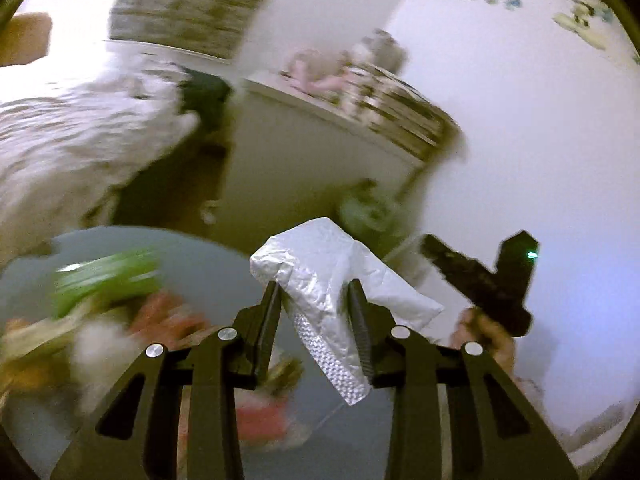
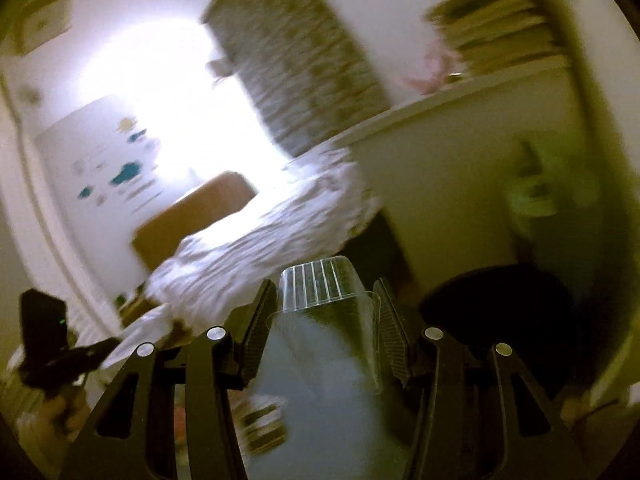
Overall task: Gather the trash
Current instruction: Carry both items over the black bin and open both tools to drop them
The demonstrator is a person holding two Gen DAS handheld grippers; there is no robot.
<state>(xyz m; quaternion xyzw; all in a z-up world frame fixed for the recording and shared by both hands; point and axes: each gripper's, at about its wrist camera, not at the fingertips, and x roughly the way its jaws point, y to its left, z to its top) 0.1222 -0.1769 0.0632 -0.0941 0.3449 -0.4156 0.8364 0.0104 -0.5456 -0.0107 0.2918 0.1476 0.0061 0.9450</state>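
Note:
In the left wrist view my left gripper (image 1: 316, 286) is shut on a crumpled silver foil wrapper (image 1: 324, 272), held up in the air above a grey table (image 1: 208, 264). Blurred trash lies on that table at the lower left, among it a green wrapper (image 1: 104, 276) and red pieces (image 1: 256, 420). In the right wrist view my right gripper (image 2: 326, 286) is shut on a clear ribbed plastic cup (image 2: 320, 284), also held up. The right gripper's body shows at the right of the left wrist view (image 1: 492, 280), and the left gripper's body at the left of the right wrist view (image 2: 52, 344).
Both views are motion-blurred. A bed with white rumpled bedding (image 2: 264, 232) and a brown headboard (image 2: 192, 216) stands behind. A white cabinet (image 1: 312, 160) carries stacked books (image 1: 400, 116). A dark round object (image 2: 504, 320) sits at the right.

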